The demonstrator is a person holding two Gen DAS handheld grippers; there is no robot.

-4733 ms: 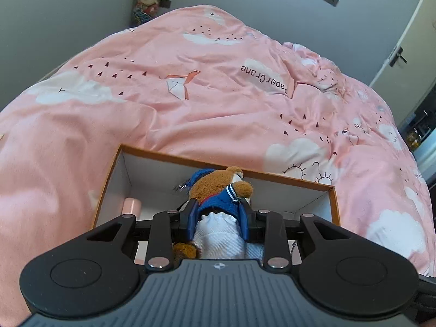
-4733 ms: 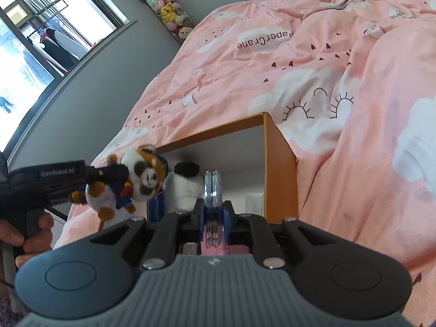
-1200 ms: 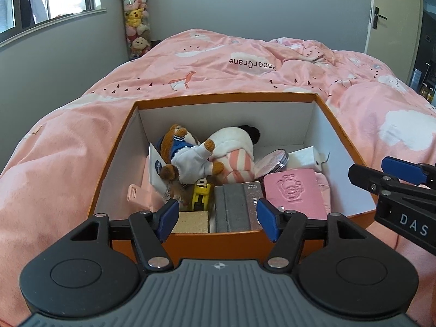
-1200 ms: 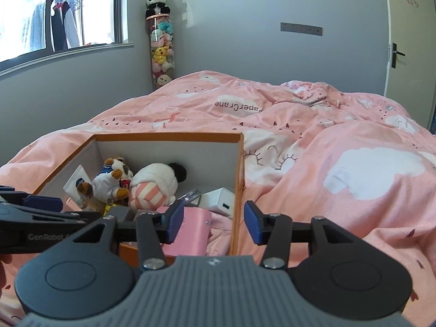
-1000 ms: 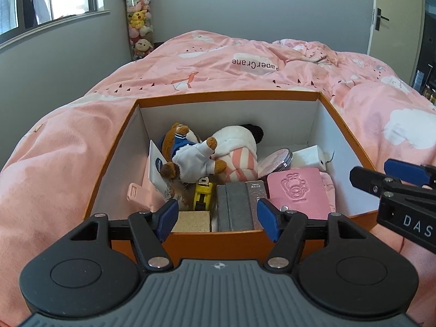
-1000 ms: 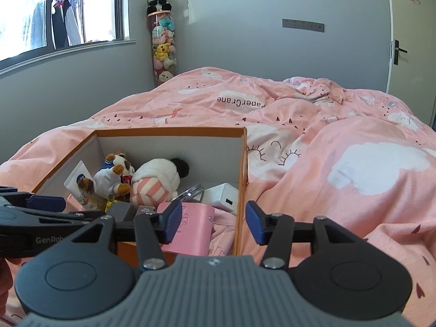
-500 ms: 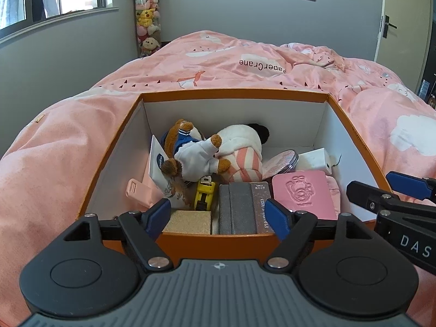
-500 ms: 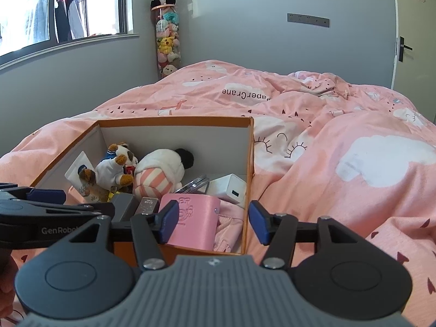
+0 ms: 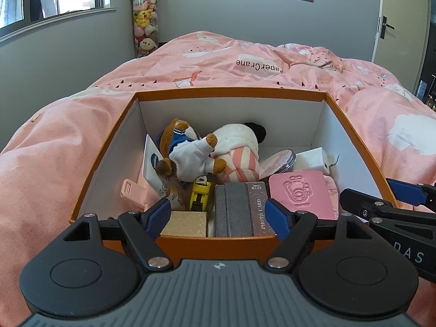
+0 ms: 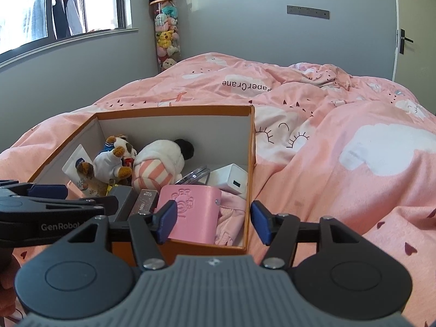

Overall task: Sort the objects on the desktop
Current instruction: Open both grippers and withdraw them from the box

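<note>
1. Hovering at the near edge of the orange box [image 9: 354, 136], the left gripper [image 9: 218, 215] has its jaws spread wide and holds nothing; the right gripper [image 10: 214, 220] is likewise wide open and empty, low in its own frame over the box's right corner.
2. The sorted things fill the box at centre frame: a bear plush [image 9: 188, 152] lying against a striped plush [image 9: 239, 150], a yellow tape measure [image 9: 200, 193], a grey photo-card box [image 9: 239, 209], a gold box [image 9: 184, 223], a pink embossed case [image 9: 301, 193], a white charger [image 9: 312, 160] and a round mirror [image 9: 278, 159].
3. Judging from this, sorting looks nearly finished.
4. Risk: the box sits on soft bedding, so a nudge on its wall from either gripper could tip it and spill the pile.
5. Risk: the two grippers are close together at lower right of the left view and could collide.
6. The surface is a bed under a pink duvet [image 10: 354, 141]; grey walls, a window [image 10: 68, 5] upper left, a tube of toys [image 10: 166, 38], a door [image 9: 397, 19] upper right.
</note>
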